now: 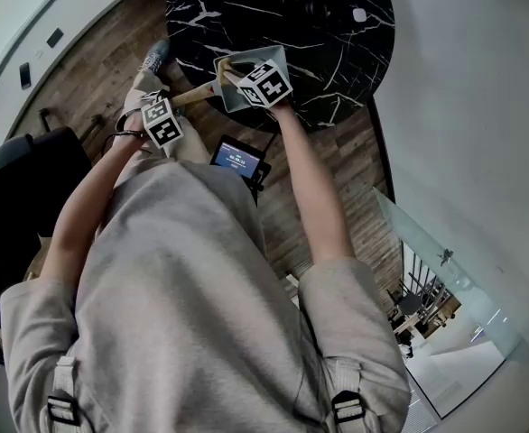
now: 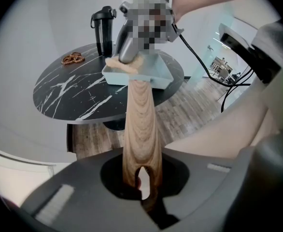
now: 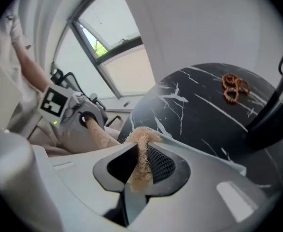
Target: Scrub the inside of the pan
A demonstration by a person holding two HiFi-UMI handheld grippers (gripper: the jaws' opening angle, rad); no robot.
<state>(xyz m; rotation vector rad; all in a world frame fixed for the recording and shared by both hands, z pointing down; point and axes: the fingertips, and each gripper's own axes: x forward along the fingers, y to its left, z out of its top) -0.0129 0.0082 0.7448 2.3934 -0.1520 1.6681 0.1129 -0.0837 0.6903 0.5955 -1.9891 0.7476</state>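
Scrubbing seems under way at upper centre: left tongs clamp the wooden handle of the pale square pan, while right tongs pinch a tan fibrous scrubber inside it.

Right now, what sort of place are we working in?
Probably an office lounge or lobby rather than a kitchen. The work sits on a round black marble table over a wood plank floor, with a glass panel at the floor's edge and a travel mug on the table.
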